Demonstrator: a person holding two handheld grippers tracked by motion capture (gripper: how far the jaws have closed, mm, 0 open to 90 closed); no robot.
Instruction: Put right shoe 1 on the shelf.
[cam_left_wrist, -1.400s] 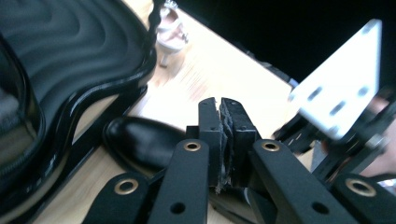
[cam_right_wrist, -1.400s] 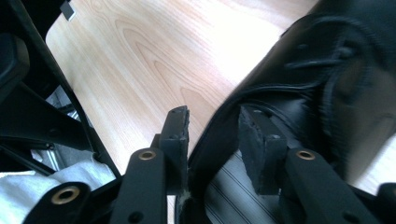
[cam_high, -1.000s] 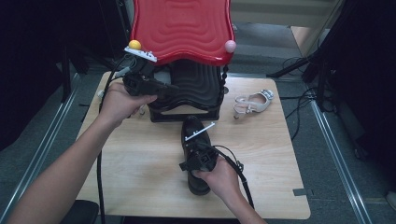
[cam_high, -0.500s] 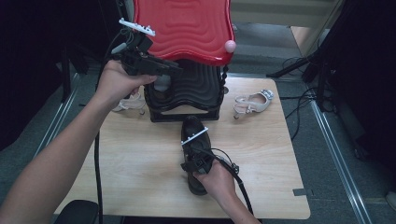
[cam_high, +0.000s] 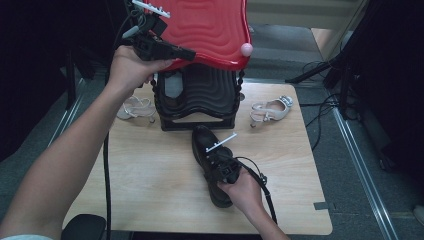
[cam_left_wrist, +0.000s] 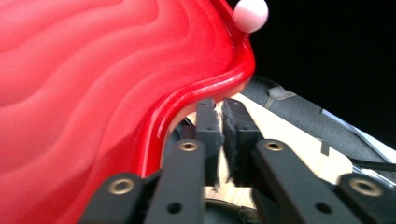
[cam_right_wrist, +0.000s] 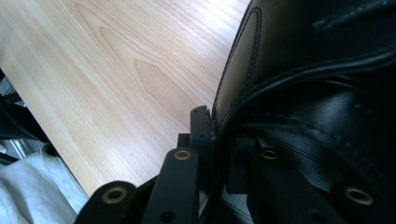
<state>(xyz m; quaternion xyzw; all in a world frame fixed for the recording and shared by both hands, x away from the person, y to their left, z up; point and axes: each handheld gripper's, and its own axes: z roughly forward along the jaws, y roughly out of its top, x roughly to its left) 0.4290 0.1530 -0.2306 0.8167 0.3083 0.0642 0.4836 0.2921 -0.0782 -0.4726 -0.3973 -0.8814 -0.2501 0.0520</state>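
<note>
A black leather shoe (cam_high: 202, 137) lies on the wooden table (cam_high: 150, 180) in front of a black shoe rack (cam_high: 205, 92). My right gripper (cam_high: 214, 156) bears down on the shoe from above. Its jaws have just been closing, and the shoe's (cam_right_wrist: 317, 70) rim is pinched between them at the right gripper (cam_right_wrist: 212, 119). My left gripper (cam_high: 190, 53) is raised at the front edge of the rack's wavy red top (cam_high: 210, 30). Its jaws have just been closing with nothing between them, and the left gripper (cam_left_wrist: 221, 106) stands shut just under the red top's (cam_left_wrist: 93, 93) rim.
A pink ball (cam_high: 246, 49) caps the red top's right front corner. One white sandal (cam_high: 270, 110) lies right of the rack, another white sandal (cam_high: 135, 107) lies left of it. Cables trail over the floor at the right.
My left gripper rose from the rack's left side to the red top's edge, uncovering the left sandal. The right gripper stayed on the black shoe.
</note>
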